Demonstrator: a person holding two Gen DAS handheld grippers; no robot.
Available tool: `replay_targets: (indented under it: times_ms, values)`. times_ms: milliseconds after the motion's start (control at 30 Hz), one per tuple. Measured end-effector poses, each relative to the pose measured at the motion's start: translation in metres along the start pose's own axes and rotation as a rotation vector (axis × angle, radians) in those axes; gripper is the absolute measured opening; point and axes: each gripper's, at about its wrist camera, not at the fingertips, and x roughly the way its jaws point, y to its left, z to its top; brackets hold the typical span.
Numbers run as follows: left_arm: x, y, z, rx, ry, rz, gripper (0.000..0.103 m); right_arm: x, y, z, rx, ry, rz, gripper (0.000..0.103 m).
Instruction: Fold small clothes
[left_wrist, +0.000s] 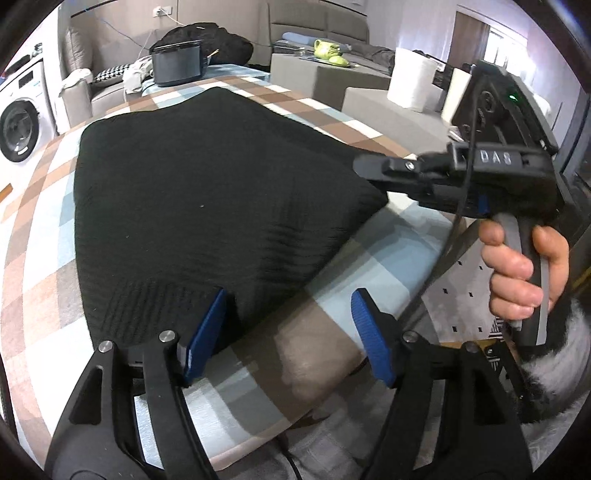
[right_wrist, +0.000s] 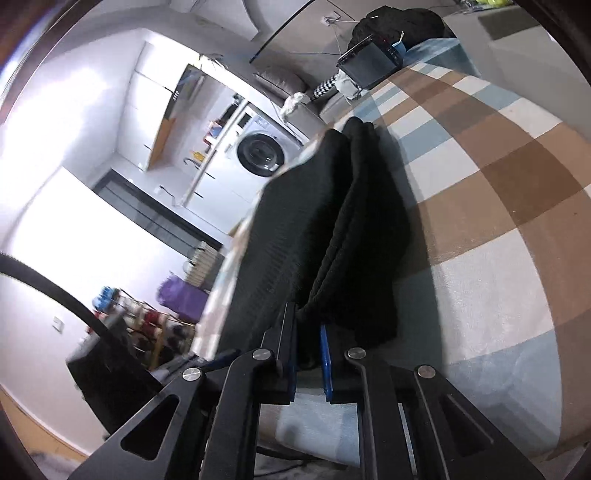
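We see a black knitted garment (left_wrist: 207, 206) on the checked desk (left_wrist: 373, 258), our left hand-held gripper (left_wrist: 288, 332) wide at its hem, our right hand-held gripper (right_wrist: 309, 354) pinching its edge.

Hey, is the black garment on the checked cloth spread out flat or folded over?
Folded over: the right wrist view shows two layers of the black garment stacked at the edge pinched by the right tongs.

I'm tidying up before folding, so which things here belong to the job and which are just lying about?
Job: black knitted garment; checked table cover; left hand-held gripper, open; right hand-held gripper, shut on the garment's edge.

Lying about: dark box; washing machine; white bin.
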Motion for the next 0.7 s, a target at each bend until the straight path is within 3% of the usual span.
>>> replay_targets:
  times_ms: [100, 267, 400, 600, 667, 700]
  values:
    - [0.001, -0.001, 0.003, -0.013, 0.010, -0.011, 0.068, 0.003, -0.003, 0.005, 0.045, 0.001, 0.061, 0.011]
    - [0.002, -0.008, 0.009, 0.014, 0.002, -0.021, 0.068, 0.009, -0.004, 0.008, 0.065, 0.012, 0.090, 0.011]
    - [0.016, -0.013, 0.021, 0.001, 0.007, 0.035, 0.068, 0.006, -0.006, 0.005, 0.074, 0.020, 0.078, 0.011]
    - [0.032, -0.031, 0.043, 0.019, -0.035, 0.020, 0.068, 0.002, -0.017, 0.004, 0.142, 0.016, 0.080, 0.011]
    - [0.034, -0.035, 0.048, 0.025, -0.048, 0.016, 0.064, 0.002, -0.020, 0.004, 0.149, 0.013, 0.071, 0.011]
    - [0.035, -0.038, 0.050, 0.036, -0.061, 0.009, 0.055, 0.001, -0.021, 0.004, 0.152, 0.014, 0.064, 0.011]
